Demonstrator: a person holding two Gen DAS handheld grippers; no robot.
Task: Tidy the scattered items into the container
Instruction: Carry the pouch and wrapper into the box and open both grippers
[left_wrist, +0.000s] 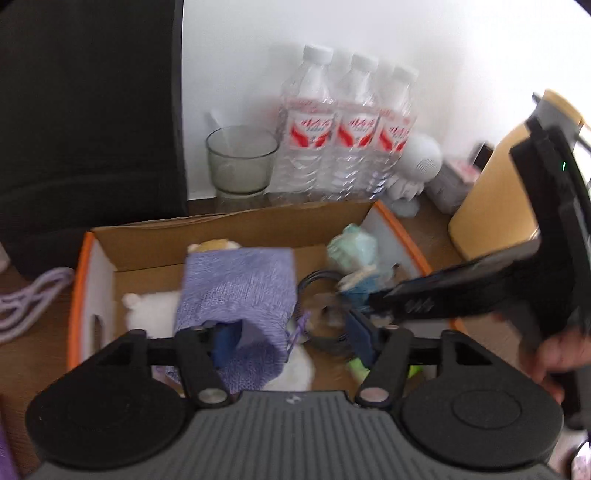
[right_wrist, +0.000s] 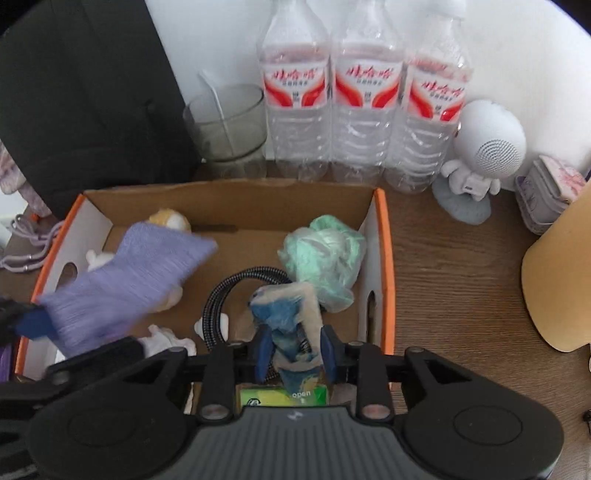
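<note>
My left claw (left_wrist: 291, 334) has its fingers spread wide, one blue pad tucked inside the mouth of the blurred purple pouch (left_wrist: 236, 291), which hangs over the cardboard box (right_wrist: 229, 201). Only the right view shows my right claw (right_wrist: 295, 352) clamped on a blue-and-cream packet (right_wrist: 286, 314) (label unreadable), low inside the box beside the green bundle (right_wrist: 325, 254).

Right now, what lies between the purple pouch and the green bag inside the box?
In the right wrist view, a coiled black braided cable lies between the purple pouch and the green bag, on the floor of the box.
</note>
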